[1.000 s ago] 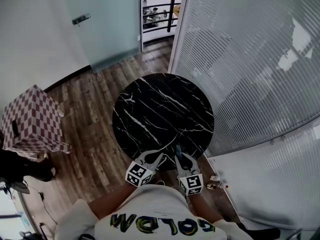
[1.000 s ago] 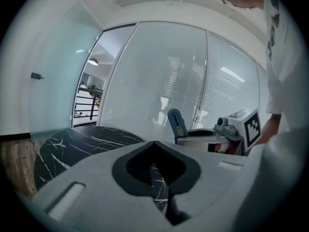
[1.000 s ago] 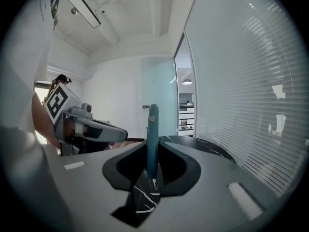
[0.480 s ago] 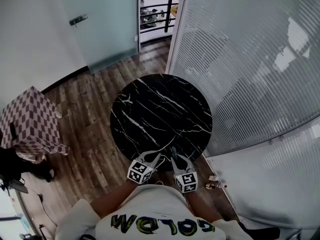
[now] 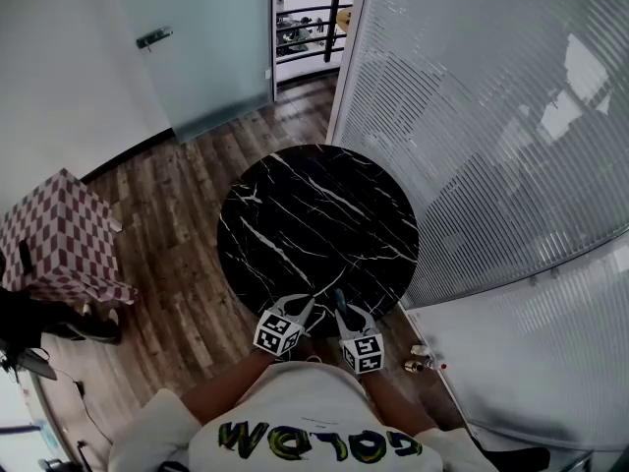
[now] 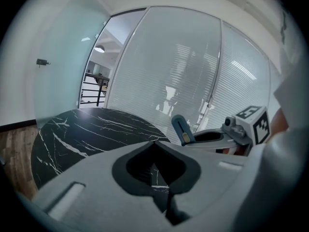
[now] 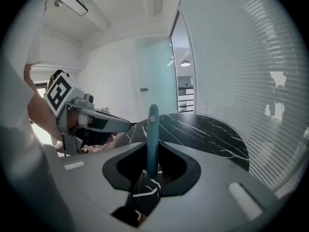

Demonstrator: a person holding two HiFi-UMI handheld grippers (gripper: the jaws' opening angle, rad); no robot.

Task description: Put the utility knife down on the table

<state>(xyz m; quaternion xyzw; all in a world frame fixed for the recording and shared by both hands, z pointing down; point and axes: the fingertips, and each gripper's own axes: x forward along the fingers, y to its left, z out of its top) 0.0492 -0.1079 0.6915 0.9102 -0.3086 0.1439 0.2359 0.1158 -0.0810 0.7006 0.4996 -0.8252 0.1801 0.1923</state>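
Now we clamp the utility knife (image 7: 153, 139) in our right gripper (image 7: 153, 151), its long axis running straight ahead out of the jaws, free end aimed across the black marble table (image 5: 324, 214) from its near rim. Our left gripper (image 6: 155, 142) beside it is closed and empty.

table (image 5: 314, 214): black marble, thin white veins;
utility knife (image 7: 152, 139): teal-blue;
floor (image 5: 177, 264): brown wood planks;
box (image 5: 59, 234): pink-and-white checks;
shirt (image 5: 295, 401): white, yellow-green lettering
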